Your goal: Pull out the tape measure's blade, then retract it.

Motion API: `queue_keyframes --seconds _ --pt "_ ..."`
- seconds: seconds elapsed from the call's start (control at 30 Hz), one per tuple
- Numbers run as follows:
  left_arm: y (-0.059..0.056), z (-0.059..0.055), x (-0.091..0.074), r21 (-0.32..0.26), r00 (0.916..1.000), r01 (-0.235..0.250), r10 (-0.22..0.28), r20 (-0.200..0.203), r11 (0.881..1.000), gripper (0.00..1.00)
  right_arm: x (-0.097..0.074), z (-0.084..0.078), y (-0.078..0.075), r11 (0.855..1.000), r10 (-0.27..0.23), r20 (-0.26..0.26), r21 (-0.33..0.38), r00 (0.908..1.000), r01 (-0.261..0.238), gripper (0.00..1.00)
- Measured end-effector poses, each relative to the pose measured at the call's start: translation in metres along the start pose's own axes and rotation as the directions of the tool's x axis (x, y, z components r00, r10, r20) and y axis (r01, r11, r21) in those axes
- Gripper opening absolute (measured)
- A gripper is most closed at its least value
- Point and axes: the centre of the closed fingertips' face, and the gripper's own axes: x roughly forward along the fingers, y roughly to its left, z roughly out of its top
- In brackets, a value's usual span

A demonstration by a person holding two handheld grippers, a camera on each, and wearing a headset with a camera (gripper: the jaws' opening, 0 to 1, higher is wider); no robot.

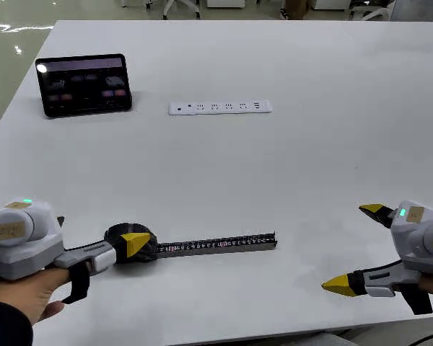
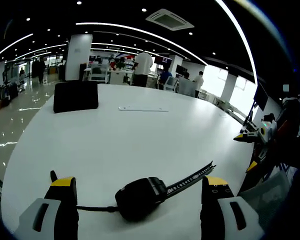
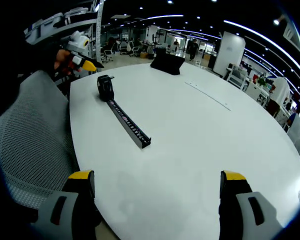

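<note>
Tape measure (image 2: 140, 197) case sits between spread-apart jaws of left gripper (image 2: 139, 182); blade (image 1: 216, 244) extended rightward from case, flat on white table (image 1: 274, 166); right gripper (image 1: 355, 247) jaws agape, well right of blade tip.

counter (image 1: 274, 166): white, smooth, faint sheen | tape measure (image 1: 117, 236) case: black matt plastic | blade (image 1: 216, 245): dark, matt | tablet (image 1: 84, 84) screen: glossy | power strip (image 1: 220, 107): white smooth plastic | chair (image 3: 30, 135): grey mesh cloth

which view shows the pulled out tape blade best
The head view: the blade lies side-on, whole from case to tip, markings visible. The right gripper view shows it whole but running away lengthwise. The left gripper view shows it foreshortened beyond the case.
</note>
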Motion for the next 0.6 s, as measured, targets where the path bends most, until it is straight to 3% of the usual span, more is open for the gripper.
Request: queue_keyframes --seconds 0.1,0.17,0.23,0.33,0.47,0.57,0.6 --pt "0.000 -0.006 0.006 0.000 0.9998 -0.019 0.019 0.004 1.000 1.00 0.008 0.001 0.002 1.000 0.019 -0.016 -0.022 0.9997 -0.020 1.00" --pt "0.009 -0.009 0.007 -0.056 0.9966 -0.078 0.080 0.020 0.995 1.00 0.013 -0.001 0.005 0.997 0.034 -0.046 -0.066 0.9983 -0.037 1.00" --pt "0.010 -0.011 0.008 -0.065 0.9958 -0.088 0.089 0.019 0.994 1.00 0.019 -0.005 0.005 0.994 0.043 -0.079 -0.096 0.9959 -0.050 1.00" --pt "0.006 -0.009 0.010 -0.044 0.9962 -0.081 0.082 0.031 0.996 1.00 0.026 -0.003 0.008 0.991 0.063 -0.086 -0.115 0.9943 -0.073 1.00" --pt "-0.007 -0.015 0.020 0.051 0.9984 -0.056 0.056 0.009 0.997 1.00 0.036 0.002 0.011 0.985 0.093 -0.106 -0.135 0.9900 -0.107 1.00" --pt "-0.014 -0.015 0.026 0.062 0.9991 -0.040 0.040 0.012 0.997 1.00 0.043 0.007 0.012 0.976 0.113 -0.121 -0.171 0.9861 -0.133 1.00" --pt "-0.019 -0.019 0.028 0.053 0.9998 -0.020 0.020 -0.003 0.998 1.00 0.046 0.009 0.012 0.971 0.125 -0.128 -0.186 0.9839 -0.147 1.00"
